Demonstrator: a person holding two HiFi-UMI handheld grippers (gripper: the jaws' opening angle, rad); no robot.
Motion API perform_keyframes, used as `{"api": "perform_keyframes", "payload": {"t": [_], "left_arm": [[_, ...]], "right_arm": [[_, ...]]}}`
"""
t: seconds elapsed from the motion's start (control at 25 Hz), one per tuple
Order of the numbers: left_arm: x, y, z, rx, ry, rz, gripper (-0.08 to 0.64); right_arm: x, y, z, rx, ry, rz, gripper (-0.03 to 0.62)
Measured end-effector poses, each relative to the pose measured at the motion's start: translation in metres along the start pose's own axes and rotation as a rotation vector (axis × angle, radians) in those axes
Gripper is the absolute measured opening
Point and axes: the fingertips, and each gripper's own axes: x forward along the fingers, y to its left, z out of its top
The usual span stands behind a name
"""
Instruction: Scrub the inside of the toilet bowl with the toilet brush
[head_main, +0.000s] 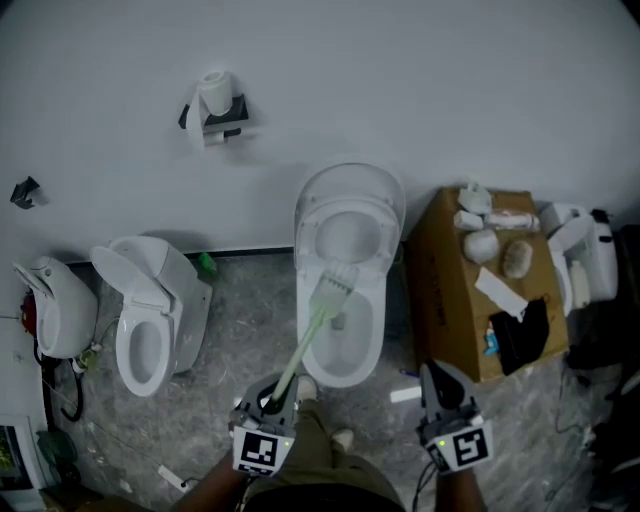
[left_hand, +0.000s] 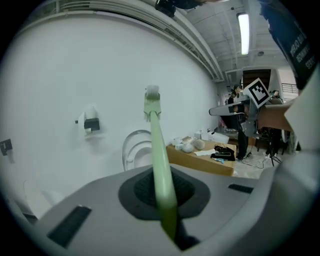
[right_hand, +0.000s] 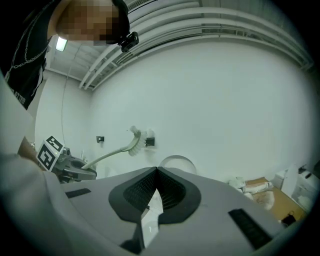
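Left tongs (head_main: 271, 402) clamp the toilet brush (head_main: 311, 334), its grip end hidden; right tongs (head_main: 438, 376) pinched empty.

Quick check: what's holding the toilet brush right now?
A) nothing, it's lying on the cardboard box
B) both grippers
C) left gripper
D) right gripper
C: the left gripper has its jaws shut on the green handle of the toilet brush, while the right gripper has its jaws together with nothing between them.
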Motion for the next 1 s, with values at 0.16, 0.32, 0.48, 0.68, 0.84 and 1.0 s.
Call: {"api": "perform_keyframes", "payload": {"t": [0.16,0.32,0.48,0.68,0.84,1.0], "left_arm": [[0.023,0.011,-0.022,0.01,0.056,-0.017,0.002],[0.042,0.019,-0.037,0.012,0.086,-0.027,0.002],[0.057,0.017,-0.061,0.014,0.139,-0.053,0.002],[0.07,0.011,-0.085,0.027,0.176,-0.079,0.002],[0.081,0.004,-0.112,0.051,0.199,-0.103,0.002],[0.088,-0.001,-0.141,0.015,0.249,-0.106,0.002]], "right_arm": [[0.022,-0.007,-0.015,0.013,0.016,-0.006,0.005],[0.04,-0.011,-0.026,0.028,0.03,-0.006,0.005],[0.053,-0.013,-0.039,0.055,0.049,-0.006,0.005],[0.07,-0.02,-0.049,0.07,0.046,-0.01,0.005],[0.077,-0.022,-0.057,0.073,0.046,-0.015,0.005],[0.08,-0.018,-0.064,0.077,0.05,-0.01,0.005]]}}
